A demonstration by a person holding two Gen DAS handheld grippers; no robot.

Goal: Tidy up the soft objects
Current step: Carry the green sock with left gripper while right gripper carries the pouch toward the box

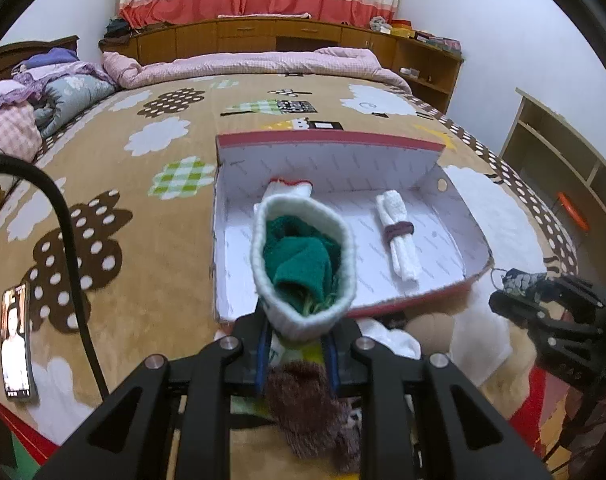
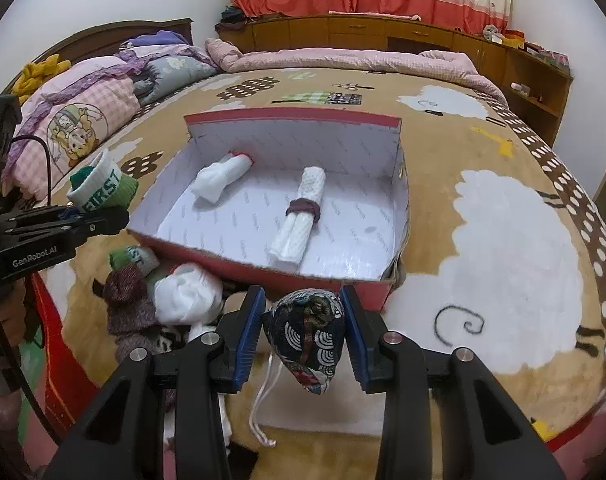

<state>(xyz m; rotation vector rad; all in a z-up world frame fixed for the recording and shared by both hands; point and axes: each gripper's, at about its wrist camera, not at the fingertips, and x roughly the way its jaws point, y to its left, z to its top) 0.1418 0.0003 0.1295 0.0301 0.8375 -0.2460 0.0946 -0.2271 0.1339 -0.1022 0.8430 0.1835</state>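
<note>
Because both loads are light and squashy, the left gripper (image 1: 299, 344) pinches the rolled green-and-white sock (image 1: 303, 260) low centre, while the right gripper (image 2: 305, 334) clamps the patterned drawstring pouch (image 2: 309, 330) mid-body.

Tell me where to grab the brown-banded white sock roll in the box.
Grip the white sock roll across its brown band, coming from above. It lies flat on the floor of the shoebox, clear of the walls and the other rolled sock; the band is probably where it holds together best.
</note>
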